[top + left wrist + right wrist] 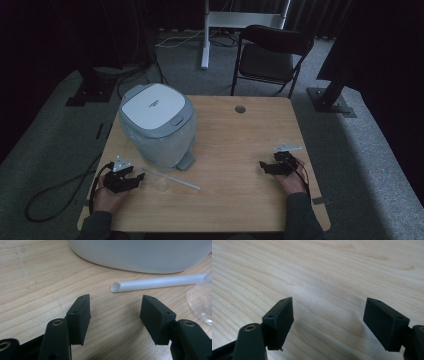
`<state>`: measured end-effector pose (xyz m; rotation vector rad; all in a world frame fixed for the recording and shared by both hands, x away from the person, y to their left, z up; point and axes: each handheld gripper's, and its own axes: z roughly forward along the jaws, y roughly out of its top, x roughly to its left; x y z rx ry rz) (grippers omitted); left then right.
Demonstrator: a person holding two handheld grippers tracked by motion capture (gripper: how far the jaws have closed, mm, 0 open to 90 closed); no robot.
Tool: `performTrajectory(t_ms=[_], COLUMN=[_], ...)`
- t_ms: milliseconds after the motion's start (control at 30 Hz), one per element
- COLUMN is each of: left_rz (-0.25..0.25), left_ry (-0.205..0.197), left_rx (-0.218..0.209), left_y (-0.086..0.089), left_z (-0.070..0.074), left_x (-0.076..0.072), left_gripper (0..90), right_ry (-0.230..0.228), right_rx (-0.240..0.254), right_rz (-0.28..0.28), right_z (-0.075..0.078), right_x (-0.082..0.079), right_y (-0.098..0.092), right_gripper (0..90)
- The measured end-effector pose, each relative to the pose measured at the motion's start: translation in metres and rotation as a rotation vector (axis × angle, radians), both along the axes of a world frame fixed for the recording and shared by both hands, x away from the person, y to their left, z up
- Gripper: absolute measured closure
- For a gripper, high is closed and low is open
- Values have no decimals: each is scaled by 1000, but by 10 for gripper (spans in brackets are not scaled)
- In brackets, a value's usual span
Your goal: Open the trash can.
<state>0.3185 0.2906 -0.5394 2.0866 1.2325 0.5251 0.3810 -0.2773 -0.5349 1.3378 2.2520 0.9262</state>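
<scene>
1. High view: a wooden table [240, 165] stands on grey carpet, and a person's two hands come in from the bottom edge, each holding a black two-jaw gripper low over the tabletop.
2. The left gripper [131, 181] sits near the table's front left corner, pointing toward the middle. Its jaws stand spread with nothing between them.
3. The left gripper view confirms this: the two black pads [80, 315] are well apart over bare wood, and neither touches anything.
4. A translucent white straw [170, 178] lies flat on the table just ahead of the left gripper, running slantwise from near the bin's foot toward the table's middle. In the left gripper view its slant-cut end [115, 287] lies just beyond the open jaws, apart from both pads.
5. A clear plastic cup lid [201, 302] lies beside the straw, at the right edge of the left gripper view; whether the two touch I cannot tell.
6. A white pedal bin [157, 127] with a grey rim and closed lid stands on the table's rear left part, just behind the straw. Its grey pedal [185, 161] points toward the front.
7. The right gripper [269, 166] rests near the table's right edge, well apart from the straw and bin.
8. The right gripper view shows its jaws spread wide over bare wood grain, holding nothing.
9. A folding chair [270, 57] stands behind the table.
</scene>
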Motion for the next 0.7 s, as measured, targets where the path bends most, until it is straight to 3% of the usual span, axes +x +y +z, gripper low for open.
performTrajectory(t_ms=[233,333,700], left_rz=[1,1,1], left_ry=[3,1,1], left_rx=[0,0,-1], left_y=[-1,-1,-1], left_z=[0,0,0], left_x=[1,1,1], left_gripper=[413,413,413], right_ry=[-42,-70,-125], right_rx=[-2,1,8], right_rz=[-2,-5,21], right_z=[17,30,55], right_x=[-1,2,8], right_y=[3,8,26], right_gripper=[253,268,309])
